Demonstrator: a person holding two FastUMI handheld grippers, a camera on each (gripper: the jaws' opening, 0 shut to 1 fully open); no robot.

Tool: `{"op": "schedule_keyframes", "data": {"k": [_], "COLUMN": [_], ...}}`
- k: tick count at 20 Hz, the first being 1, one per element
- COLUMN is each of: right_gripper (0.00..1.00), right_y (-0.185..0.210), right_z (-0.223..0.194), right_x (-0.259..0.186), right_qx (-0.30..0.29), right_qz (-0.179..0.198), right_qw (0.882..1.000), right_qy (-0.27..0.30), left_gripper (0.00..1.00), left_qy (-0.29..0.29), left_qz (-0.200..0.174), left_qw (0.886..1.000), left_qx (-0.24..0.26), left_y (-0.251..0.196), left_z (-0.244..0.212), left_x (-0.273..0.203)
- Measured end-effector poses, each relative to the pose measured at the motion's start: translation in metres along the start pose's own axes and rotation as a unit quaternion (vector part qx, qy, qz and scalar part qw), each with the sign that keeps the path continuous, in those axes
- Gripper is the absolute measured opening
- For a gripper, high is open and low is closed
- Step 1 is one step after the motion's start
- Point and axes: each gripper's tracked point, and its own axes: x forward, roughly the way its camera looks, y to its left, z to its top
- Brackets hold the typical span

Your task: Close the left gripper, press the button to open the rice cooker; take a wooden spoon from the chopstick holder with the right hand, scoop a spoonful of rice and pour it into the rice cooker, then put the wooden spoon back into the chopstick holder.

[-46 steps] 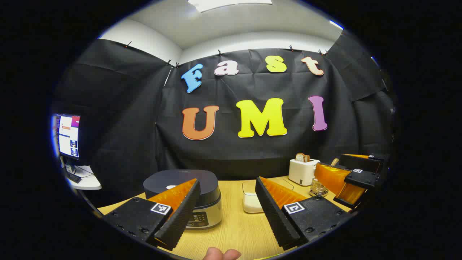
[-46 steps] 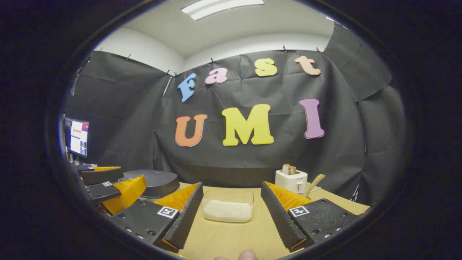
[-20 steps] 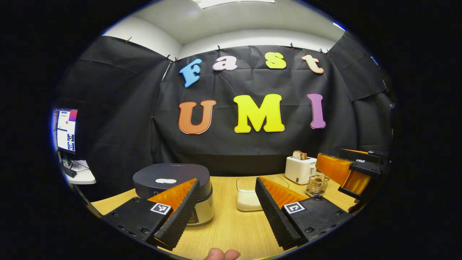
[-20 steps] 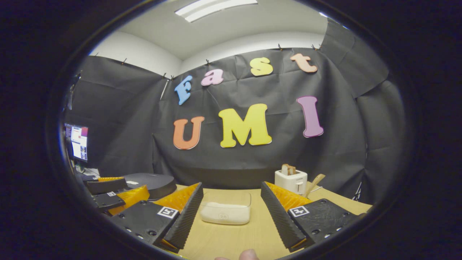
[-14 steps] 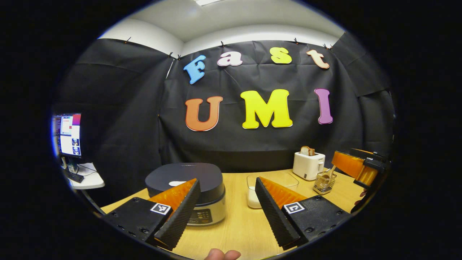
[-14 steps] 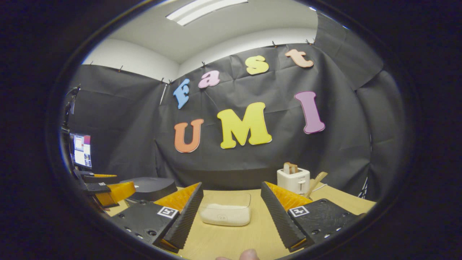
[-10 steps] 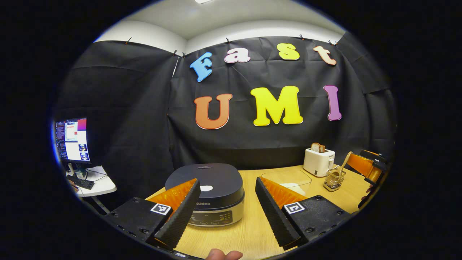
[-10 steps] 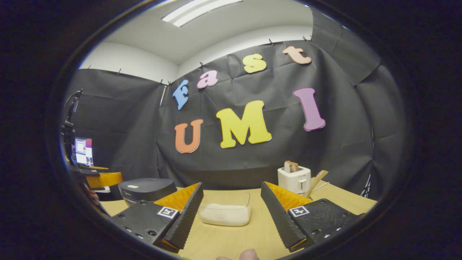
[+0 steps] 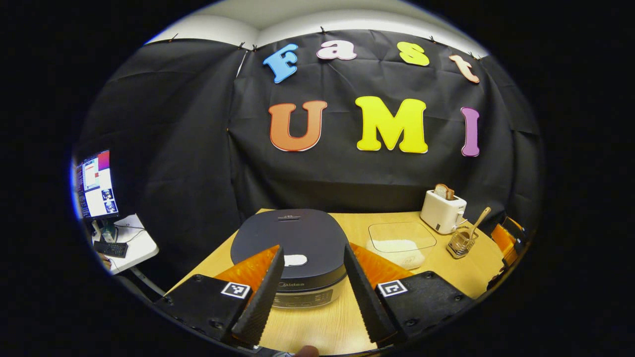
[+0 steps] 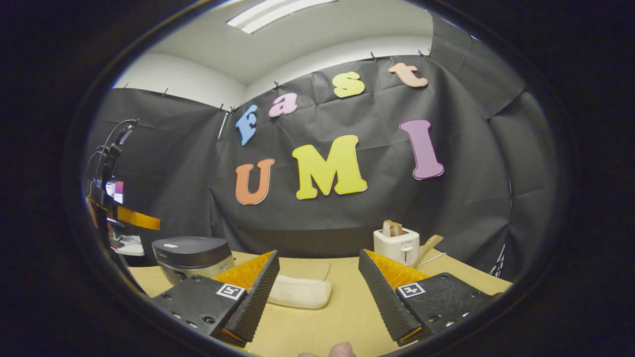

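Note:
The rice cooker (image 9: 292, 238) stands with its dark lid down and a white button patch (image 9: 295, 260) near the lid's front edge. My left gripper (image 9: 312, 250) hovers in front of and above it, open, with the button patch showing between the fingers. A clear container of rice (image 9: 401, 244) sits to the cooker's right. Farther right, a wooden spoon (image 9: 478, 219) leans in the wire chopstick holder (image 9: 460, 244). My right gripper (image 10: 317, 255) is open and holds nothing above the table, pointing at the rice container (image 10: 300, 292). The cooker (image 10: 191, 253) is to its left and the spoon handle (image 10: 427, 248) to its right.
A white toaster (image 9: 443, 210) with bread stands at the back right of the wooden table (image 9: 357, 223), also seen as toaster (image 10: 397, 245) beside the spoon. A monitor (image 9: 94, 186) and a small white side table (image 9: 131, 243) are off to the left.
My left gripper has swung left and risen, now looking down on the cooker lid, and its jaws have narrowed a little. The right gripper has barely moved.

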Motion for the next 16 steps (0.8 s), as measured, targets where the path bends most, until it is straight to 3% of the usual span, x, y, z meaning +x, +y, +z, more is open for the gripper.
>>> {"op": "schedule_keyframes", "data": {"k": [2, 3, 4, 7, 8, 12, 14, 16], "right_gripper": [1.0, 0.95, 1.0, 0.91, 0.95, 0.95, 1.0, 0.95], "right_y": [-0.003, -0.004, -0.003, -0.009, -0.012, -0.017, -0.023, -0.027], "right_z": [-0.001, -0.002, -0.003, -0.006, -0.006, -0.01, -0.015, -0.02], "right_x": [0.002, 0.003, 0.004, 0.005, 0.005, 0.008, 0.009, 0.009], "right_qx": [0.003, 0.005, 0.007, -0.001, -0.001, 0.008, 0.004, 0.003], "right_qz": [-0.001, 0.001, 0.003, 0.0, -0.003, -0.007, -0.014, -0.02], "right_qw": [1.0, 1.0, 1.0, 1.0, 1.0, 1.0, 1.0, 1.0], "right_qy": [-0.002, -0.001, 0.0, 0.0, -0.002, 0.0, 0.005, 0.009], "left_gripper": [0.66, 0.62, 0.53, 0.41, 0.34, 0.13, 0.05, 0.03], "left_qy": [0.031, 0.05, 0.066, 0.106, 0.121, 0.168, 0.18, 0.189], "left_qz": [0.01, 0.016, 0.018, 0.036, 0.038, 0.036, 0.037, 0.034], "left_qw": [0.999, 0.998, 0.996, 0.992, 0.99, 0.984, 0.982, 0.98], "left_qx": [-0.03, -0.043, -0.054, -0.055, -0.053, -0.048, -0.053, -0.054], "left_y": [0.008, 0.012, 0.014, 0.028, 0.031, 0.035, 0.036, 0.036], "left_z": [-0.004, -0.008, -0.012, -0.019, -0.022, -0.032, -0.033, -0.036], "left_x": [0.013, 0.018, 0.024, 0.033, 0.036, 0.048, 0.054, 0.06]}}
